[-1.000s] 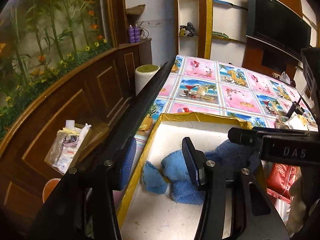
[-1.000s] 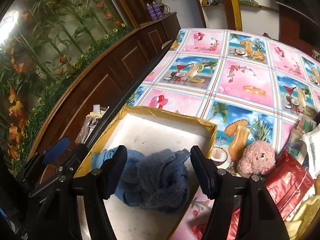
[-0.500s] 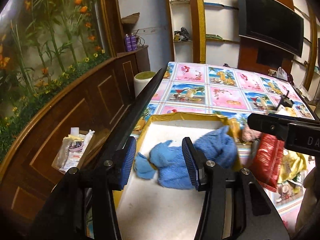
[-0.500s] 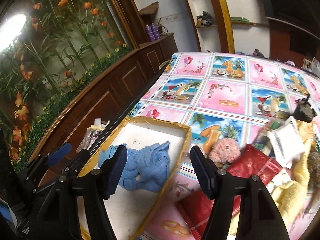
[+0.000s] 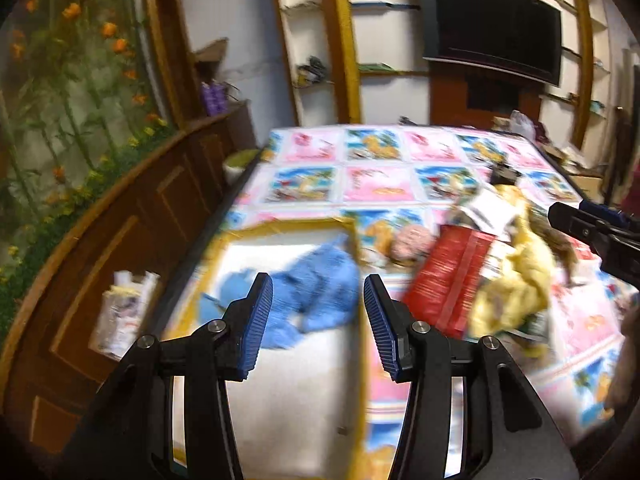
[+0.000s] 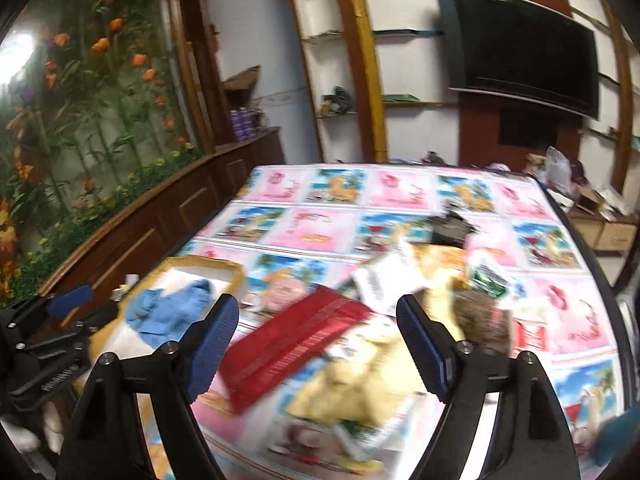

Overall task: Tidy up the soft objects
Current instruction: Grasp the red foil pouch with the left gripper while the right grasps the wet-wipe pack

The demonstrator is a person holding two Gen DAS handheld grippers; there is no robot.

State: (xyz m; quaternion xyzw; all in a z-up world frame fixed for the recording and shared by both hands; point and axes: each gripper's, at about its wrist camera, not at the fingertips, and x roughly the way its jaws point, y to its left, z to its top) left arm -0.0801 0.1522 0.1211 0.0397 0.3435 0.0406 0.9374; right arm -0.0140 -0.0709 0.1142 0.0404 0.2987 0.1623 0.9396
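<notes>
In the box [image 5: 348,232] at the table's left edge lies the blue towel [image 5: 320,292], sorted. Left gripper [image 5: 318,322] spread, empty. Right gripper [image 6: 318,344] opening w/ nothing between, over the yellow cloth [image 6: 360,388], prob. next.

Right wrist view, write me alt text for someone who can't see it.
The right gripper, its jaws opening and nothing between the fingers, hangs above a blurred heap on a patterned tablecloth: a red packet, a yellow cloth and white packets. To the left, a blue towel lies in a yellow-rimmed box.
</notes>
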